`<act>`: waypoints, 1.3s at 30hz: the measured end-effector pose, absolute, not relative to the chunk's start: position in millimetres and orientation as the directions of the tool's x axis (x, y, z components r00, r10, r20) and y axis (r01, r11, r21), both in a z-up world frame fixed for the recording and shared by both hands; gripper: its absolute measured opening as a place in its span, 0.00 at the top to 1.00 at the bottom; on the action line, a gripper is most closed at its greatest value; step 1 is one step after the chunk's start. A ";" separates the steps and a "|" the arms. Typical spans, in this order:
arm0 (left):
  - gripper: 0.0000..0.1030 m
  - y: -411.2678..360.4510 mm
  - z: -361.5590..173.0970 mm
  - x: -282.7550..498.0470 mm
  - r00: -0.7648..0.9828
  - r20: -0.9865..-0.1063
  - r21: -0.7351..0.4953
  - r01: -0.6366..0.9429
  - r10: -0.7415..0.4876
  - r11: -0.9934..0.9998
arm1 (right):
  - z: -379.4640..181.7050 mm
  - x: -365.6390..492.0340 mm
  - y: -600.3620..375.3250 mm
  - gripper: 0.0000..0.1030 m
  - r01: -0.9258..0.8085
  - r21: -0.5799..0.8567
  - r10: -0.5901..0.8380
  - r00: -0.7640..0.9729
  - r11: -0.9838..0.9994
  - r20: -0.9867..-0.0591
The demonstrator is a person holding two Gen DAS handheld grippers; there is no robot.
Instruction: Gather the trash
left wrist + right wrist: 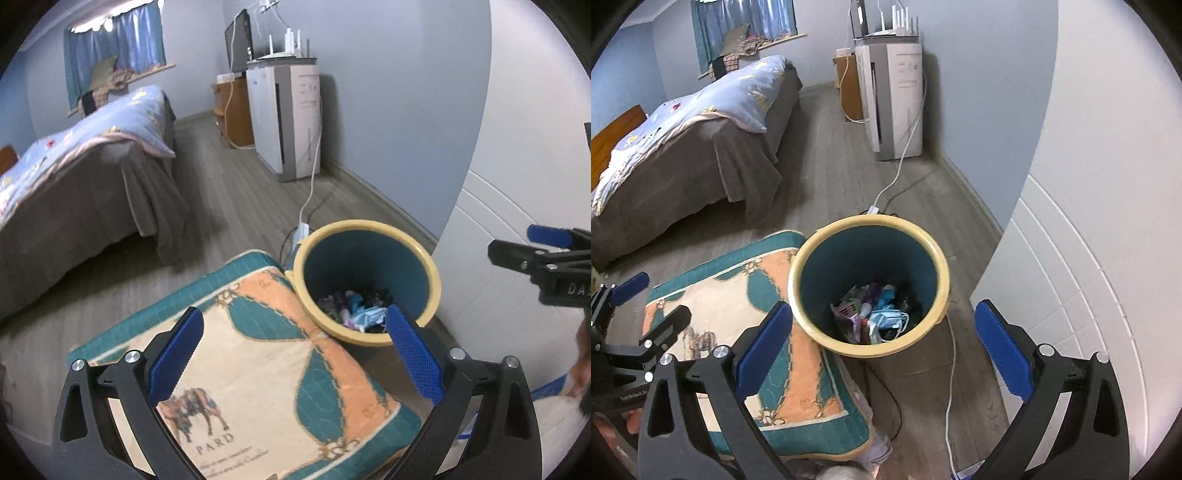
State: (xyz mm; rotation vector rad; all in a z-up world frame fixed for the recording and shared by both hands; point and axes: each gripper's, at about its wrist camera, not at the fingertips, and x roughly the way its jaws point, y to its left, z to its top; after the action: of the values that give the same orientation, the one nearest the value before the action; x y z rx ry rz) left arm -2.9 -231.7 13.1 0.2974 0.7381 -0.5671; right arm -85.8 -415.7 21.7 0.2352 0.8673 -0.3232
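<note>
A teal trash bin with a yellow rim (432, 273) (801, 258) stands on the wood floor beside a cushioned stool. Trash (879, 314), including a blue face mask and purple wrappers, lies in its bottom and also shows in the left wrist view (354, 310). My left gripper (295, 354) is open and empty, held above the stool's teal and orange cushion (258, 369), left of the bin. My right gripper (882, 350) is open and empty, held above the bin's near rim. Each gripper shows at the edge of the other's view.
A bed with a brown cover (701, 155) stands at the left. A white air purifier (894, 99) stands by the far wall, its white cable (901, 162) running along the floor to the bin. A white door (1089, 295) is at the right.
</note>
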 end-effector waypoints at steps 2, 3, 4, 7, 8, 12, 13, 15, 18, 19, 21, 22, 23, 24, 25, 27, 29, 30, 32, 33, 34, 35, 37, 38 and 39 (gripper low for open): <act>0.05 -231.7 12.8 -1.8 0.595 -0.707 0.052 0.583 -0.382 0.811 | 22.4 -88.4 -418.0 0.06 0.383 0.073 -0.191 0.606 0.921 -0.772; 0.05 -230.7 12.1 -0.4 0.587 -0.712 0.041 0.583 -0.386 0.811 | 22.2 -88.5 -419.1 0.06 0.388 0.075 -0.193 0.607 0.919 -0.771; 0.05 -230.6 11.8 0.6 0.583 -0.714 0.036 0.583 -0.388 0.812 | 21.6 -88.6 -419.8 0.06 0.392 0.077 -0.194 0.606 0.917 -0.772; 0.05 -229.0 11.4 2.1 0.578 -0.717 0.030 0.584 -0.390 0.811 | 20.8 -89.2 -420.5 0.06 0.400 0.085 -0.192 0.603 0.913 -0.775; 0.05 -229.4 11.7 2.1 0.579 -0.717 0.032 0.584 -0.389 0.811 | 20.6 -89.7 -420.5 0.06 0.403 0.087 -0.192 0.602 0.911 -0.775; 0.05 -227.6 11.6 1.2 0.584 -0.713 0.042 0.588 -0.388 0.808 | 20.9 -90.0 -418.8 0.06 0.407 0.086 -0.196 0.602 0.909 -0.774; 0.05 -227.0 11.6 1.0 0.583 -0.714 0.042 0.589 -0.388 0.807 | 21.2 -89.5 -417.4 0.06 0.404 0.080 -0.198 0.601 0.911 -0.774; 0.05 -226.2 12.0 0.6 0.584 -0.713 0.041 0.588 -0.389 0.808 | 22.0 -88.3 -414.0 0.06 0.398 0.065 -0.205 0.599 0.915 -0.774; 0.05 -226.0 12.7 0.1 0.584 -0.710 0.041 0.591 -0.392 0.806 | 23.6 -87.7 -410.1 0.06 0.389 0.043 -0.217 0.599 0.920 -0.771; 0.05 -224.5 12.7 -0.7 0.585 -0.709 0.042 0.592 -0.393 0.805 | 24.0 -87.3 -409.5 0.06 0.388 0.040 -0.219 0.599 0.921 -0.771; 0.05 -223.2 13.0 -1.5 0.585 -0.709 0.041 0.592 -0.394 0.805 | 24.9 -87.0 -408.2 0.06 0.387 0.034 -0.223 0.598 0.921 -0.770; 0.05 -223.4 12.8 -1.5 0.584 -0.710 0.040 0.592 -0.395 0.805 | 25.3 -87.1 -407.9 0.06 0.388 0.033 -0.225 0.598 0.921 -0.770; 0.05 -223.3 12.8 -1.5 0.583 -0.710 0.039 0.593 -0.396 0.804 | 25.6 -87.2 -407.6 0.06 0.389 0.032 -0.226 0.597 0.920 -0.769; 0.05 -223.2 13.2 -2.0 0.582 -0.709 0.038 0.595 -0.398 0.803 | 25.5 -87.5 -407.8 0.06 0.391 0.032 -0.227 0.597 0.920 -0.769; 0.05 -222.3 13.8 -3.0 0.582 -0.708 0.038 0.597 -0.399 0.802 | 25.6 -87.7 -408.3 0.06 0.393 0.033 -0.227 0.597 0.919 -0.769; 0.05 -222.6 14.6 -4.5 0.581 -0.708 0.040 0.601 -0.402 0.798 | 25.6 -88.1 -409.4 0.06 0.396 0.035 -0.228 0.596 0.918 -0.770; 0.05 -221.3 14.7 -5.0 0.579 -0.708 0.040 0.605 -0.405 0.795 | 25.3 -88.3 -410.1 0.06 0.399 0.037 -0.228 0.595 0.916 -0.770; 0.05 -221.2 15.1 -5.5 0.578 -0.708 0.040 0.606 -0.405 0.794 | 25.1 -88.4 -410.0 0.06 0.400 0.038 -0.228 0.595 0.916 -0.771; 0.05 -221.2 15.1 -5.6 0.578 -0.708 0.041 0.607 -0.406 0.794 | 24.9 -88.4 -410.5 0.06 0.402 0.040 -0.227 0.594 0.915 -0.772; 0.05 -221.9 15.3 -6.2 0.578 -0.708 0.042 0.608 -0.406 0.792 | 25.2 -88.6 -410.4 0.06 0.403 0.040 -0.228 0.594 0.914 -0.771; 0.05 -221.4 14.7 -6.6 0.577 -0.708 0.042 0.610 -0.407 0.791 | 25.1 -88.6 -410.4 0.06 0.403 0.041 -0.228 0.594 0.914 -0.772; 0.05 -221.4 14.7 -6.7 0.577 -0.708 0.043 0.610 -0.407 0.791 | 25.1 -88.6 -410.3 0.06 0.403 0.040 -0.228 0.594 0.914 -0.772; 0.05 -221.5 14.7 -6.8 0.577 -0.708 0.042 0.610 -0.407 0.791 | 25.1 -88.8 -410.0 0.06 0.402 0.039 -0.228 0.594 0.915 -0.772; 0.05 -221.5 14.6 -6.8 0.577 -0.708 0.042 0.610 -0.407 0.792 | 25.2 -88.9 -409.6 0.06 0.402 0.038 -0.229 0.594 0.915 -0.771; 0.05 -221.7 14.6 -6.8 0.577 -0.709 0.042 0.609 -0.406 0.792 | 25.2 -89.0 -409.2 0.06 0.402 0.037 -0.230 0.594 0.915 -0.771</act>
State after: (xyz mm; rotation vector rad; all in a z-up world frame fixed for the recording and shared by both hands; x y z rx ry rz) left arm -6.8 -221.7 14.6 0.2964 0.7454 -0.6044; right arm -89.0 -409.2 25.2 0.2162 0.8611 -0.3702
